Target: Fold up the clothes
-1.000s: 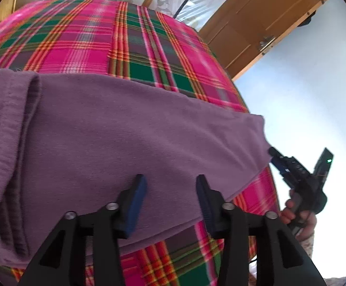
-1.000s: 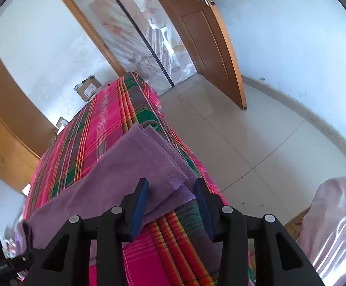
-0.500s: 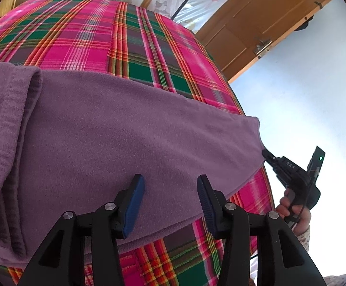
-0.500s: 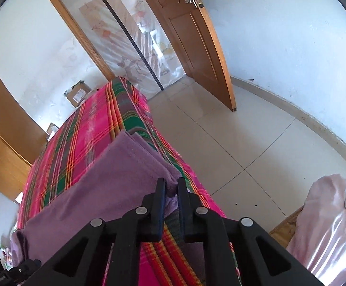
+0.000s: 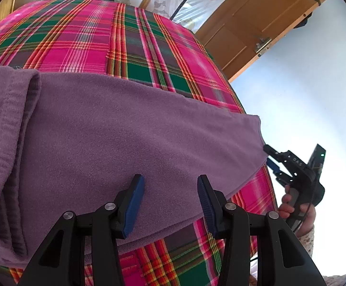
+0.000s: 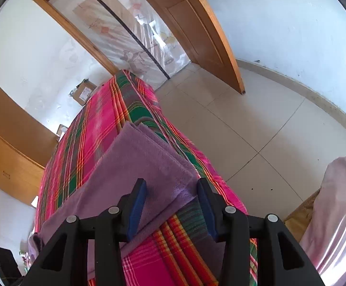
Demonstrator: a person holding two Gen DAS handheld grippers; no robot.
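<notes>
Purple fleece garment (image 5: 125, 138), already doubled into a long band, lies across the near part of the plaid-covered bed (image 5: 115, 35), its right end reaching the bed's right edge and its ribbed hem bunched at the left. It looks soft, light and limp, with a napped surface that should not slip in rubber pads; the likely trouble is layers sliding apart, so a pinch ought to take every layer at a corner or a hemmed edge rather than mid-panel. The left gripper (image 5: 170, 202) hangs over the near long edge with its jaws apart and nothing between them, the cloth lying just beneath. The right gripper (image 6: 171, 205) sits at the stacked right-hand corner (image 6: 185, 186); its jaws have just been opening and now stand apart on either side of that corner, with no pad visibly pressing on it. From the left view, the right tool's tip is just beside the cloth's end.
</notes>
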